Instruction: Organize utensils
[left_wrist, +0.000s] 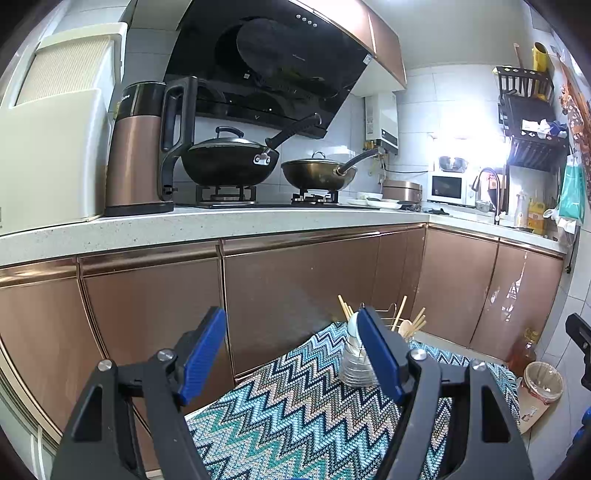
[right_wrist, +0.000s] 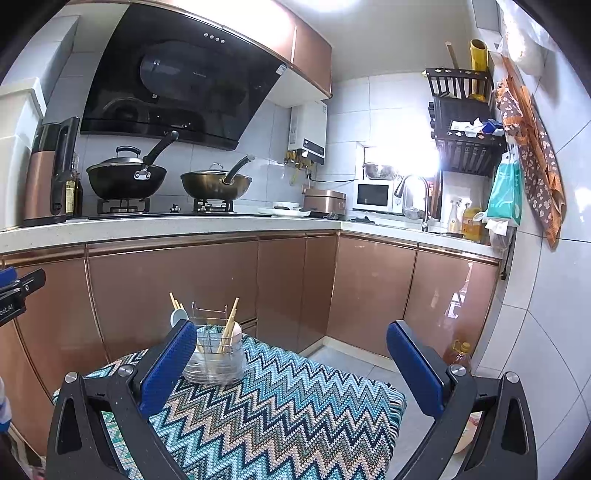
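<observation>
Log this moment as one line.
left gripper: open, empty | right gripper: open, empty | utensil holder: upright on zigzag cloth, holds chopsticks, spoons

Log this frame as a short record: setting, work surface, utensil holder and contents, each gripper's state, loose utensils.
setting: kitchen, two woks on the stove
work surface: zigzag cloth
utensil holder: clear, upright, at the cloth's far end
contents: chopsticks and spoons, standing
left gripper: open, empty
right gripper: open, empty
loose utensils: none visible on the cloth
</observation>
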